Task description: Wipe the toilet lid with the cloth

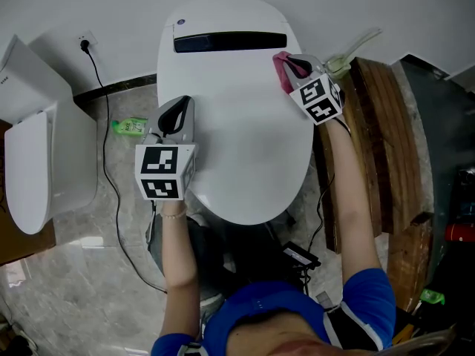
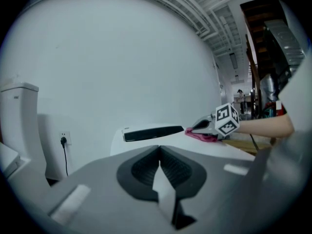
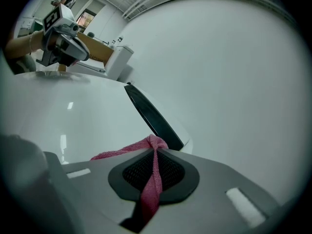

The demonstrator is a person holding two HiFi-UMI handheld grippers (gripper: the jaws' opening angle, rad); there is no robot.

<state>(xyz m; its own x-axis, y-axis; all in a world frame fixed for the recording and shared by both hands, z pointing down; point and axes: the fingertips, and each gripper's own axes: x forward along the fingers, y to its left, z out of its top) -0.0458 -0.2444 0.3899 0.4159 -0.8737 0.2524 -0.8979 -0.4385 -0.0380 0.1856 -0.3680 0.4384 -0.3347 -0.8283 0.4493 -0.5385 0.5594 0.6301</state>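
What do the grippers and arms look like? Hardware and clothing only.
Left gripper and right gripper: grey bodies, black ribbed pads, each with a white cube bearing black square markers. Blue short sleeves; thin bracelet at left wrist.

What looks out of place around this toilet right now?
A green bottle lies on its side on the floor, between the toilet lid and a second toilet at left. Otherwise nothing stands out: the right claw is shut on the pink cloth at the lid's back right.
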